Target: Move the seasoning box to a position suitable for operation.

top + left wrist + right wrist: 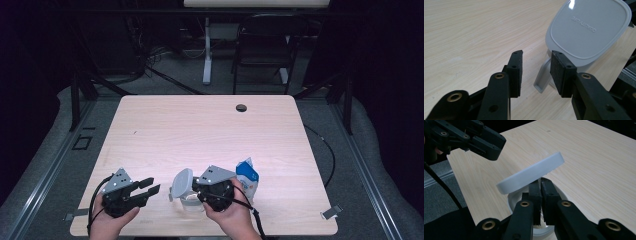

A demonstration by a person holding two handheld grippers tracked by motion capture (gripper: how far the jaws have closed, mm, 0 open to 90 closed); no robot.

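Observation:
A clear round container [188, 203] sits near the table's front edge, with its grey-white lid [182, 182] tipped up on edge over it. My right gripper [196, 192] comes in from the right, and its jaws are shut on the container's rim [510, 201] just under the raised lid [531, 172]. To the left, my left gripper [154, 185] is open and points at the lid. Up close, the lid [586, 30] shows embossed lettering, and a white latch flap [543, 79] hangs below it. The flap lies just beyond the left gripper [536, 67], whose pads are clear of it.
A blue and white pouch [248, 175] stands just right of the right hand. The light wooden table [200, 130] has a round cable hole [241, 108] at the back. A chair [262, 45] and a desk leg stand beyond the far edge.

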